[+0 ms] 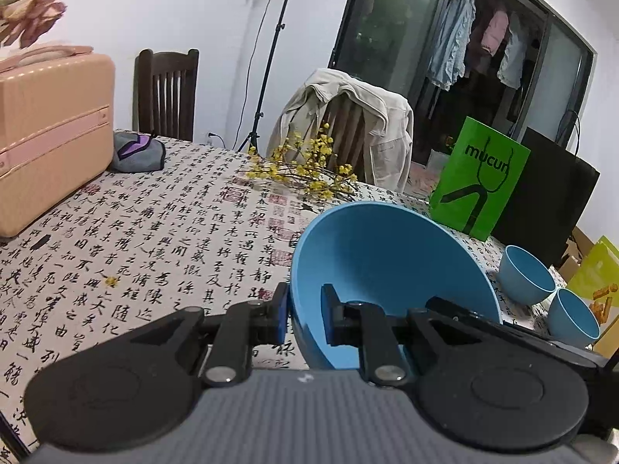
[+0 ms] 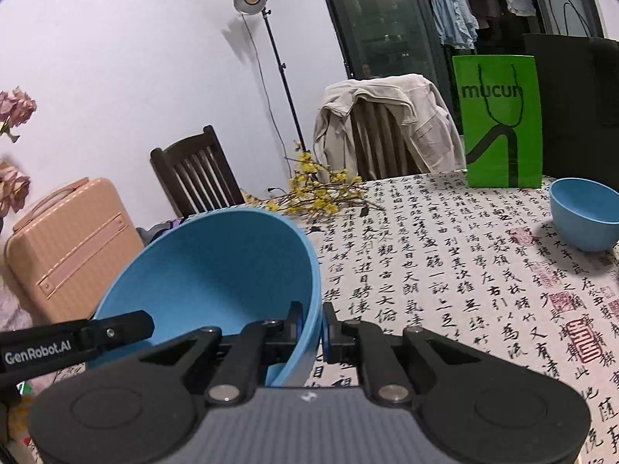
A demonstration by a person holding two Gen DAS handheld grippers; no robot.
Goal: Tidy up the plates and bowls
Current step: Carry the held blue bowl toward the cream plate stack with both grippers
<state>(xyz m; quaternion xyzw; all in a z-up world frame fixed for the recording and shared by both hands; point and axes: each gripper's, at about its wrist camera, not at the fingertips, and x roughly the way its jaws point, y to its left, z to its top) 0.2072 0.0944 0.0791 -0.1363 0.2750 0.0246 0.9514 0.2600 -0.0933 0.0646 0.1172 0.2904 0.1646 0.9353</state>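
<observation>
From the left wrist, the large blue bowl (image 1: 387, 270) is seen tilted above the calligraphy tablecloth (image 1: 154, 239), its rim pinched by the left gripper (image 1: 305, 319). 2 small blue bowls (image 1: 526, 274) are set right of the large bowl, near the green bag (image 1: 479, 178).

From the right wrist, the large blue bowl (image 2: 216, 278) is clamped at its rim by the right gripper (image 2: 311, 328). 1 small blue bowl (image 2: 584, 218) is seen well to its right.

White wall (image 1: 174, 7) w/ light stand (image 2: 271, 62). Two dark wood chairs (image 1: 166, 92), one under beige jacket (image 1: 348, 116). Dark glass doors (image 1: 387, 27) at rt.
</observation>
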